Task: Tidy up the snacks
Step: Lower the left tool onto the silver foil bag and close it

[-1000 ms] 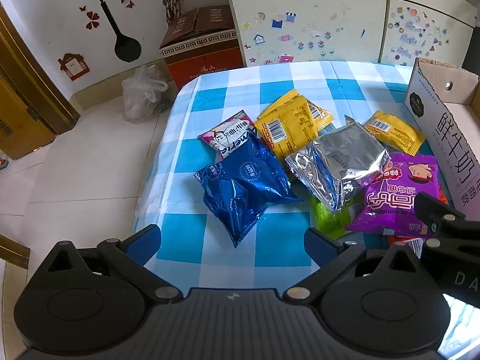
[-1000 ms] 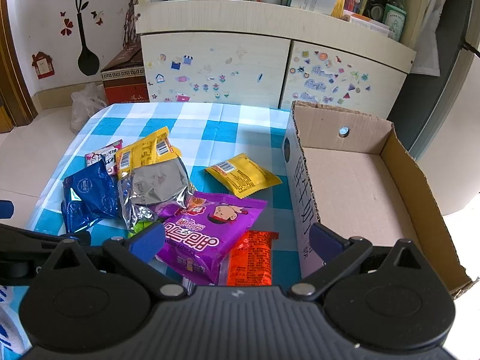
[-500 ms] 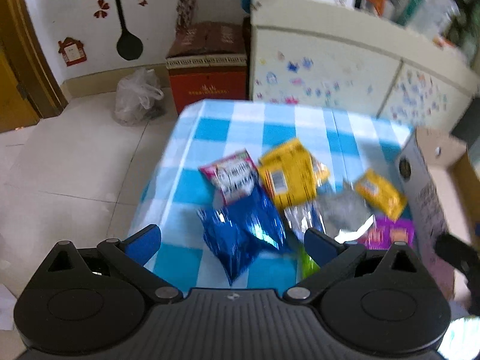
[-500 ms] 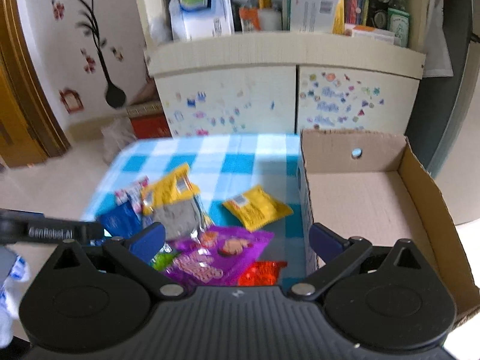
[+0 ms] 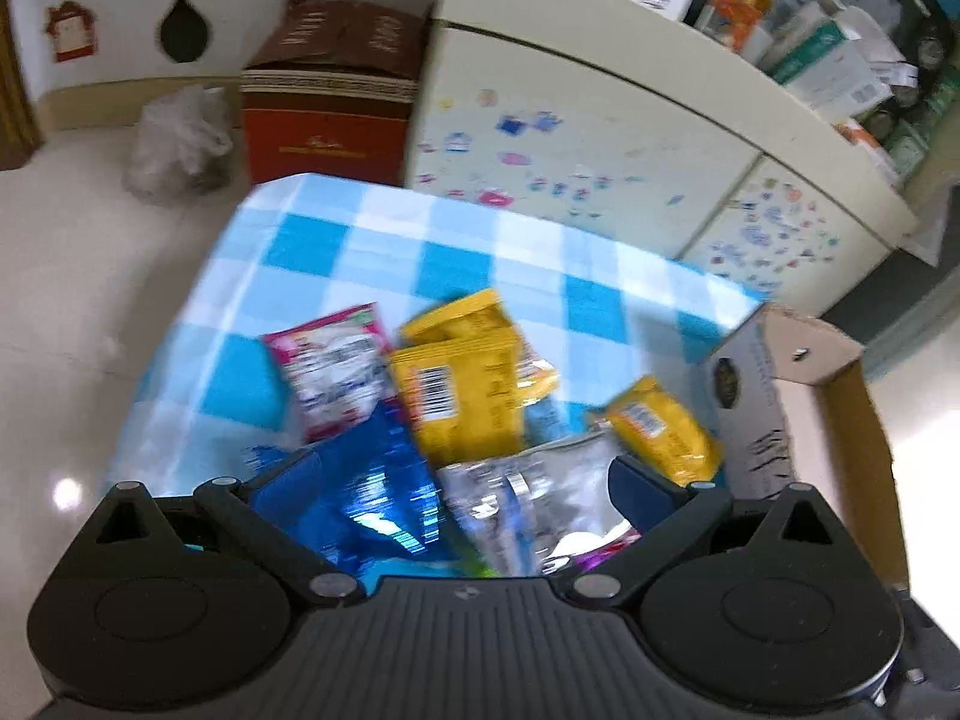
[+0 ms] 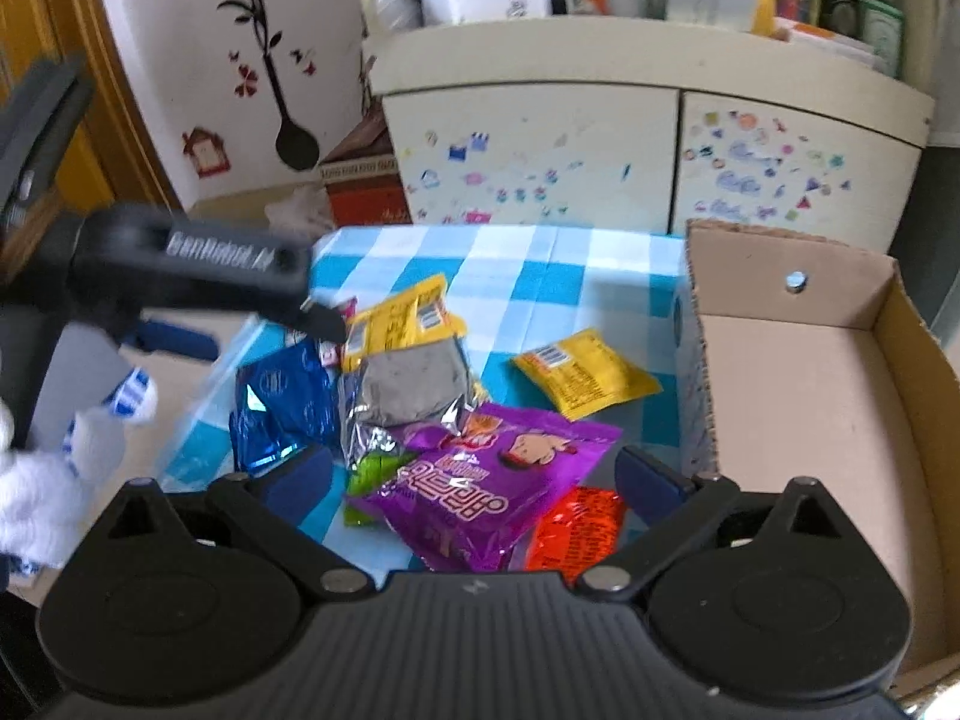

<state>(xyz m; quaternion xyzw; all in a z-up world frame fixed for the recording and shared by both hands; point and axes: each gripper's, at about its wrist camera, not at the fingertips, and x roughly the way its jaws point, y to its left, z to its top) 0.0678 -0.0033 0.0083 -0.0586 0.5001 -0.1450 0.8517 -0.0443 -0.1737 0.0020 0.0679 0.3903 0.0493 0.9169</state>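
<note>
Snack packets lie heaped on a blue-checked tablecloth (image 5: 336,252). Among them are a blue foil bag (image 5: 372,492), a silver bag (image 5: 528,492), a large yellow bag (image 5: 468,384), a pink-white packet (image 5: 336,372) and a small yellow packet (image 5: 660,432). The right wrist view adds a purple bag (image 6: 480,486), a red packet (image 6: 576,528) and a green one (image 6: 372,474). An open cardboard box (image 6: 810,420) stands right of the heap. My left gripper (image 5: 462,480) hovers open above the blue and silver bags. My right gripper (image 6: 474,480) is open above the purple bag, holding nothing.
A cream cabinet (image 6: 600,138) with stickers stands behind the table, its top crowded with boxes and bottles. A red-brown carton (image 5: 330,96) and a plastic bag (image 5: 174,144) sit on the floor. A white-gloved hand (image 6: 42,480) holds the left gripper's black body (image 6: 198,276).
Both grippers have lifted and tilted up, so more cabinet and wall show. The left gripper has swung right, over the heap. The packets lie as before.
</note>
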